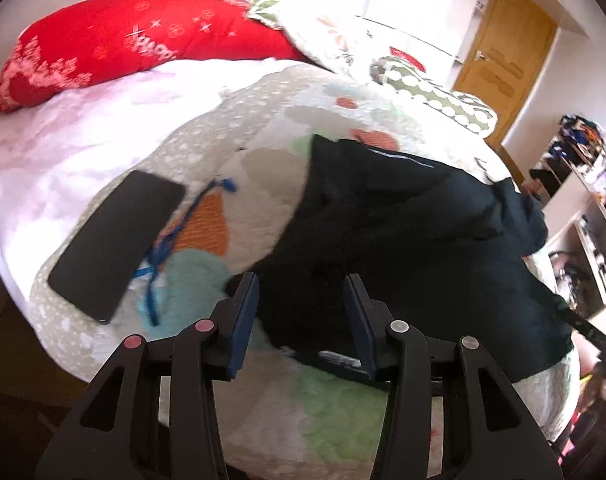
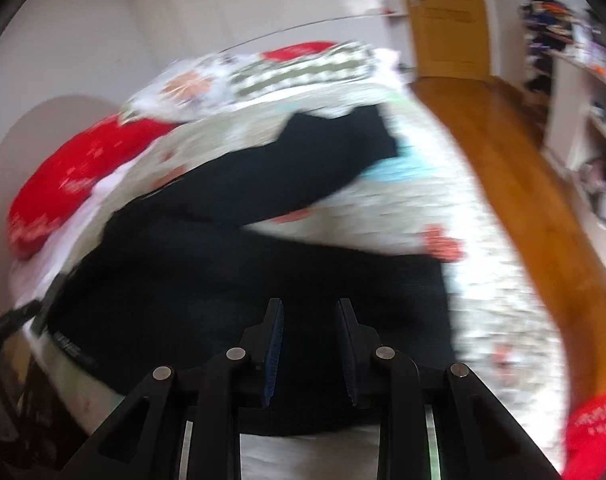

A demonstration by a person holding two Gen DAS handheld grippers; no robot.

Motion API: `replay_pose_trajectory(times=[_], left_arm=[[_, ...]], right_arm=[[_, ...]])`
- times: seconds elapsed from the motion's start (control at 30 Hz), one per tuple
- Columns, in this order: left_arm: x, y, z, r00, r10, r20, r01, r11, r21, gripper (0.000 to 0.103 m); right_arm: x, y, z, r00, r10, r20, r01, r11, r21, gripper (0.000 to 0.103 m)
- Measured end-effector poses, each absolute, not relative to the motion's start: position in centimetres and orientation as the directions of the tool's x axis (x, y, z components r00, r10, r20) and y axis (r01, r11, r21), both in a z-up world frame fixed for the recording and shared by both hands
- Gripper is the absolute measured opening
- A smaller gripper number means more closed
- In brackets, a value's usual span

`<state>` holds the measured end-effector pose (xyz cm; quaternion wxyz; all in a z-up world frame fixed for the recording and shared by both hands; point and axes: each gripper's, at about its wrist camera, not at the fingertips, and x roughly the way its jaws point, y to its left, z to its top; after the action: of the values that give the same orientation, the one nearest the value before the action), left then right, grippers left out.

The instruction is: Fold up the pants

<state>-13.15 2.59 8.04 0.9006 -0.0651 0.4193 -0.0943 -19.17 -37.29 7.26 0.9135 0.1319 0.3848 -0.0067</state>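
Observation:
Dark navy pants (image 1: 403, 240) lie spread on a patterned bedspread (image 1: 263, 128). In the left wrist view my left gripper (image 1: 301, 312) is open, its jaws over the near edge of the pants by the waistband, holding nothing. In the right wrist view the pants (image 2: 231, 280) run from the near edge toward the far side, with one leg (image 2: 335, 148) angled away. My right gripper (image 2: 310, 336) is open above the near part of the pants, empty. The right view is motion-blurred.
A black phone (image 1: 115, 240) lies on the bedspread left of the pants, next to a blue cord (image 1: 171, 240). Red pillows (image 1: 115, 48) and patterned pillows (image 1: 431, 84) sit at the far side. Wooden floor (image 2: 515, 184), a wooden door (image 1: 507, 60) and cluttered shelves (image 1: 583, 184) are to the right.

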Motion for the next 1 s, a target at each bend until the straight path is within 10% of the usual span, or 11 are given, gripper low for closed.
replay_pose_trajectory(times=[0.4,0.47,0.53,1.0], left_arm=[[-10.7,1.4,5.5,0.553,-0.254,-0.794,0.162,0.967,-0.196,0.044],[-9.3,2.2,6.8,0.562,-0.278,-0.779,0.160,0.960,-0.228,0.053],[-7.1,2.5,7.7,0.554,-0.306,-0.774,0.161,0.952,-0.261,0.085],[9.2,-2.2,4.1,0.503,-0.195,-0.842,0.261,0.963,-0.067,0.085]], right_arm=[[-14.2,-32.6,4.7,0.618,0.208,-0.758,-0.026,0.969,0.245,0.030],[-13.5,-33.1,5.9,0.644,0.190,-0.741,-0.017,0.972,0.234,0.035],[-12.3,-33.2,6.3,0.656,0.187,-0.732,-0.008,0.971,0.241,0.038],[1.3,-32.1,6.5,0.645,0.237,-0.727,-0.003,0.952,0.307,0.045]])
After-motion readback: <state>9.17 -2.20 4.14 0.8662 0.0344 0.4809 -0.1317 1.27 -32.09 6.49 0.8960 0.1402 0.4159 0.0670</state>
